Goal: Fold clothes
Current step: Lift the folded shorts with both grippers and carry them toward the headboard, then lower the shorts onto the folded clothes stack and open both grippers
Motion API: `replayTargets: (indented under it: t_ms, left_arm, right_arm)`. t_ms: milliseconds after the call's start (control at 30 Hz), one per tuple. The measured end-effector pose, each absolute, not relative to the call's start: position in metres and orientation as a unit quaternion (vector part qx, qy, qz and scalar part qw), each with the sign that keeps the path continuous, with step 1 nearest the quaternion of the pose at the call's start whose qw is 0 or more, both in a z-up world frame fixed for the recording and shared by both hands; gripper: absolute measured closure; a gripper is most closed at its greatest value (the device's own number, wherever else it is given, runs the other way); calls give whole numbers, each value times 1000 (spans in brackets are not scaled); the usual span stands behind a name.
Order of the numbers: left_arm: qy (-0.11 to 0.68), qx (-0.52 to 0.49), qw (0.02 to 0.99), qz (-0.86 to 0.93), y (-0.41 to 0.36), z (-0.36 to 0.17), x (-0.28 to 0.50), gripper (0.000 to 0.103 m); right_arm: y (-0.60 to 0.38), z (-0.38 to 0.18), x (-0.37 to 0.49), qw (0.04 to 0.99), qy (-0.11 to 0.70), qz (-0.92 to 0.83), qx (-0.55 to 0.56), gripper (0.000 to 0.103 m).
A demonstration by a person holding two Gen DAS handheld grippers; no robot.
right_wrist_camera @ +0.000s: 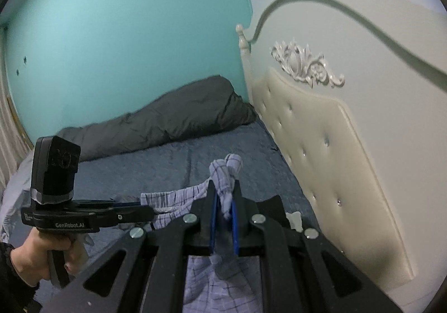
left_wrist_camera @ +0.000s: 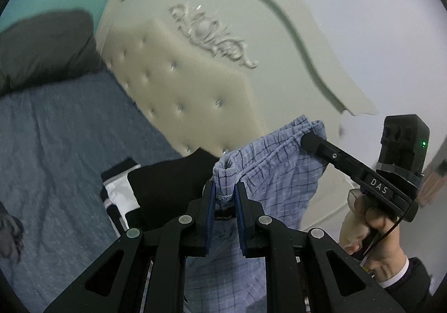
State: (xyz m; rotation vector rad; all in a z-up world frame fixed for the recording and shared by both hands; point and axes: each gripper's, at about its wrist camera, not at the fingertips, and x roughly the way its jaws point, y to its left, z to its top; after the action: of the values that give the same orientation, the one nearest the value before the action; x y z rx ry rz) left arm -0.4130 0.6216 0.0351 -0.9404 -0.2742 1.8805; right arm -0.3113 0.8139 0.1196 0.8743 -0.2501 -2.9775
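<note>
Both grippers — left gripper (left_wrist_camera: 225, 190), right gripper (right_wrist_camera: 223, 195) — pinch bunched blue checked cloth (left_wrist_camera: 279, 162).

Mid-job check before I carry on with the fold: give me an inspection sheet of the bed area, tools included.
Surface: blue bedspread, wrinkled, open area ahead.
Job's things: blue checked garment, lifted and stretched between both tools.
Clutter: dark grey duvet bunched along the teal wall; black and white clothing pile on the bed.
Grippers: left tool shut on one bunched edge of the garment; right tool shut on another bunched edge.
Cables: thin black cable hanging by the right tool's handle.
Surroundings: cream tufted headboard, teal wall.
</note>
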Motion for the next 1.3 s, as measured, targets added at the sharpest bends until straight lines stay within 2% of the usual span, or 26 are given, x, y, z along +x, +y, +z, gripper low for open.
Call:
replayTargets:
  t_ms: [133,200,267,333,567,767,800,833,867,967,1167,1300]
  left_arm:
    - [-116,-402,479,772,625,16,-433,86]
    - [-133,-402,476,771,619,10,-442,81]
    - [-146,-401,474,770,612,4,-447,62]
    - [-139,-410,477,765,614,-4,-451,56]
    - [-154,-451,485,733,637,-38,-460,56]
    - [-199,-469,492,706,652,-51,-475,58]
    - [-199,-472,493,703,655,-52,-476,61]
    - [-196,-473,494,703,658,-53,-476,73]
    - [-193,-474,494,703,661,-54,-476,80]
    - [-188,-463,491,713,660,-49,-475,89]
    - [-186,-431,471,746,646,-26,-482,89]
    - [-176,-441,450,757,648,-29,-485,89]
  right_arm:
    - [819,103,-334,10,-76,-950,302,95]
    - [823,97,-342,6,-77,-949,305,95]
    - [825,92,-347,6,-78,-947,310,95]
    - [826,86,-350,3,-73,-945,318,95]
    - [834,74,-359,2,-80,-940,332,95]
    - [832,68,-360,7,-69,-936,344,95]
    - [834,67,-360,8,-70,-936,345,95]
    - [835,66,-360,8,-71,-935,346,95]
    - [836,65,-361,9,-72,-935,348,95]
    - [837,64,-364,10,-64,-934,350,95]
    - [841,70,-383,4,-67,-932,356,95]
    - [840,61,-403,-8,-64,-922,383,95]
